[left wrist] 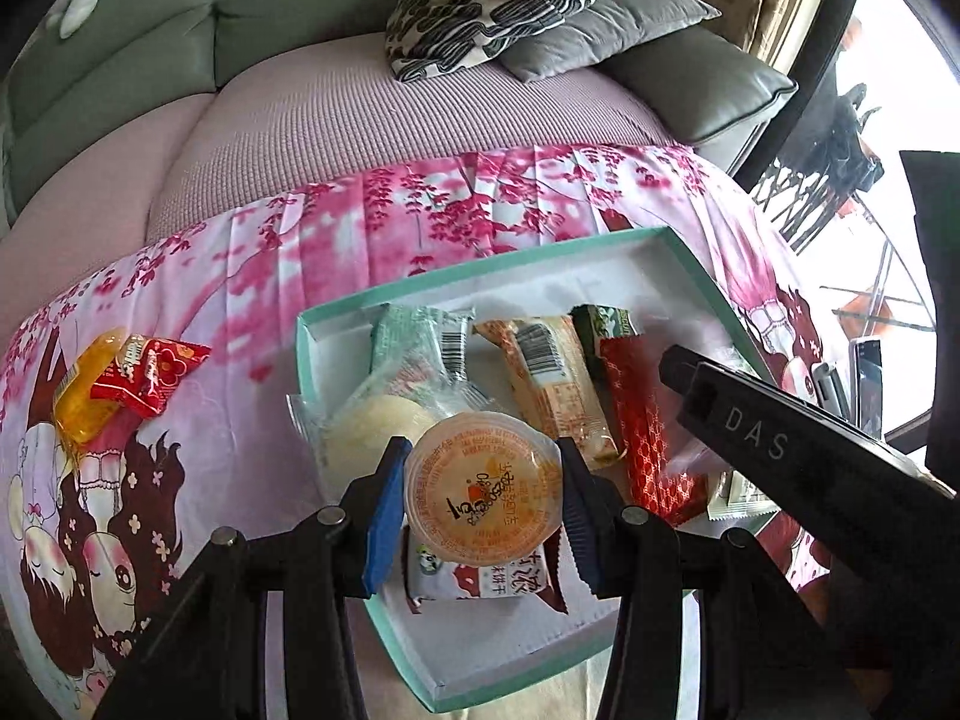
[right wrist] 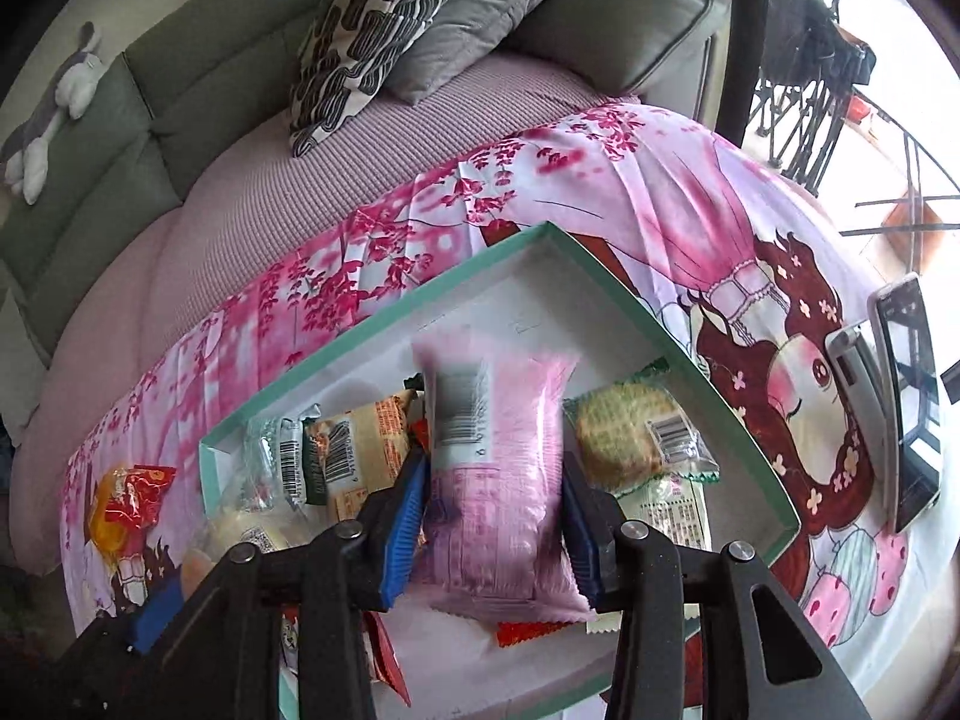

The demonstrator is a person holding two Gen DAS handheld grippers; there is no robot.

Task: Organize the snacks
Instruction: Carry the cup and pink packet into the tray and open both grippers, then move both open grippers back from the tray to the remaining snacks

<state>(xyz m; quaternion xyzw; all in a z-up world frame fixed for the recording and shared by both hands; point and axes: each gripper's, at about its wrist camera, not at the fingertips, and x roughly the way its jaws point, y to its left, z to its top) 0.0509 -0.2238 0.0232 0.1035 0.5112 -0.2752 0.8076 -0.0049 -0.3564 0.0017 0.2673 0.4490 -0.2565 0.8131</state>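
Left gripper [left wrist: 480,480] clamps an orange jelly cup [left wrist: 482,482] low over the teal-rimmed box [left wrist: 690,252], right gripper [right wrist: 489,510] pinches a pink snack packet [right wrist: 498,474] above the box's middle, both apparently poised to drop among the wrapped snacks inside.

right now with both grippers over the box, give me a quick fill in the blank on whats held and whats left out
The left gripper is shut on a round ____ cup.
The right gripper holds a ____ snack packet over the box.
The box has a ____ rim.
The red packet lies ____ the box, on the cloth.

Missing words: jelly; pink; teal; outside
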